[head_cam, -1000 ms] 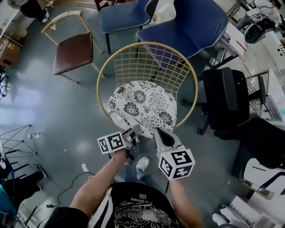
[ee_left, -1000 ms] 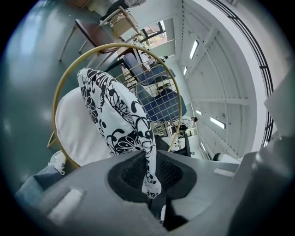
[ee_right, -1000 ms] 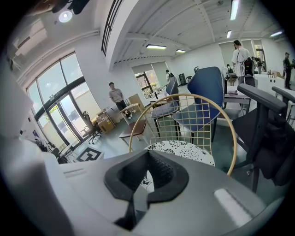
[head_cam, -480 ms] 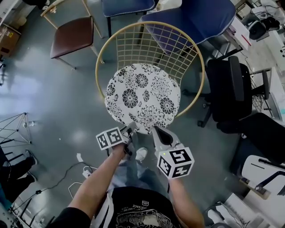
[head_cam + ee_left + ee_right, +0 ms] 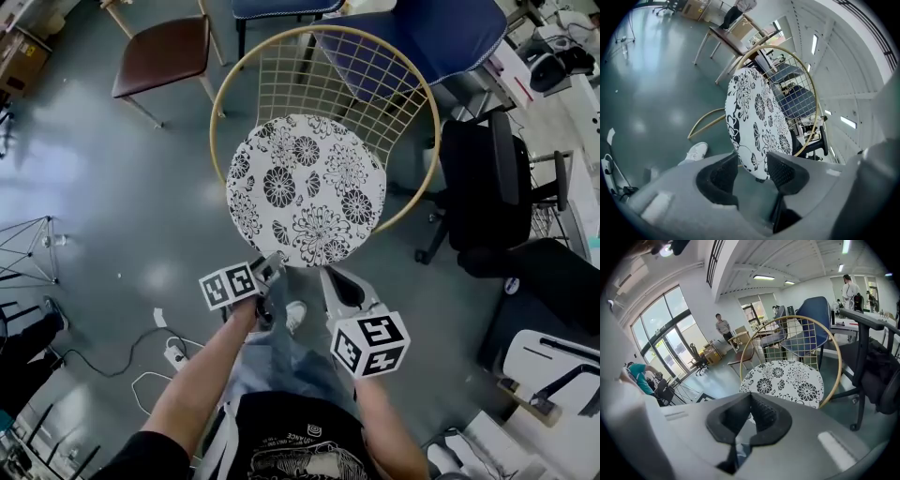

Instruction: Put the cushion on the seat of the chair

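Plainly, the left gripper (image 5: 271,266) sits at about seven o'clock on the cushion (image 5: 305,187). Its jaws are opening, with the patterned hem between the pads but not pressed by them. The cushion is round, so it has no long axis, and it lies flat on the seat of the wire chair (image 5: 221,112), at twelve o'clock from both claws. The right gripper (image 5: 330,276), near six o'clock on the hem, has its jaws pressed together, seemingly pinching that edge. Releasing that pinch looks like the coming move.
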The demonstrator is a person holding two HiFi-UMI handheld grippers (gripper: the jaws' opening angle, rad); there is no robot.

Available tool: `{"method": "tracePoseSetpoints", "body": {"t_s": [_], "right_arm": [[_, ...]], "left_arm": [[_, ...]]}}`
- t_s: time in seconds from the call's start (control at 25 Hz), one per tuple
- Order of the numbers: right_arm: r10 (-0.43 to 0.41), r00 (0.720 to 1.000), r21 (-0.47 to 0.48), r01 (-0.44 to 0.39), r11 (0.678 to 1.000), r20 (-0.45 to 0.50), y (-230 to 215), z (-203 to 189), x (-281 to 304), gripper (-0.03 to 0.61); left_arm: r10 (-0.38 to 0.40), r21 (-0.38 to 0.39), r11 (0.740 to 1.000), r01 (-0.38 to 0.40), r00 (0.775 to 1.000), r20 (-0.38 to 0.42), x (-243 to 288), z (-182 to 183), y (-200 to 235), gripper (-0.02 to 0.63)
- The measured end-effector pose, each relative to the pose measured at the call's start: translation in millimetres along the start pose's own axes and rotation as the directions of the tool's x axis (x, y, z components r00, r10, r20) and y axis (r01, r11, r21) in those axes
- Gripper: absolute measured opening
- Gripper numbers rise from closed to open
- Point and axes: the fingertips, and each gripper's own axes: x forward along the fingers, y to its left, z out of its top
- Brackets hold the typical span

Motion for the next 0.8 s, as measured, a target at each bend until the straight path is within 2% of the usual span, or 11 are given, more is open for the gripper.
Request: {"method": "tracePoseSetpoints", "body": {"t_s": [0.12,0.2,0.4,0.52,0.64,0.8], "right_arm": [[0.007,1.0,-0.011,-0.007,1.0,0.017,6.4,-3.6,-4.4,0.0],[0.014,0.999,-0.016,-0.013,1.0,0.038,12.2,-0.2,-9.6,0.0],[0.029,0.996,-0.005,-0.028,1.0,0.079,29.1,5.6,-26.4,0.0],[0.04,0.994,-0.013,-0.039,0.999,0.103,40.9,8.0,-38.4,0.0],[0.046,0.988,-0.018,-0.044,0.999,0.145,50.1,16.0,-51.8,0.0],[0.04,0.98,-0.006,-0.04,0.999,0.195,58.3,22.3,-74.1,0.0]], "left_arm": [[0.016,0.043,0.999,-0.017,1.0,0.022,-16.0,-4.3,2.3,0.202],[0.015,0.111,0.994,-0.019,0.999,0.034,-30.0,-3.9,-9.9,0.2],[-0.039,0.293,0.956,0.021,0.998,0.055,-68.6,-7.5,-61.7,0.143],[-0.073,0.395,0.918,0.042,0.995,0.064,-93.2,-10.3,-93.7,0.103],[-0.108,0.501,0.863,0.06,0.992,0.068,-115.2,-10.8,-127.9,0.09],[-0.146,0.6,0.799,0.05,0.983,0.112,-147.0,-7.7,-169.4,0.029]]}}
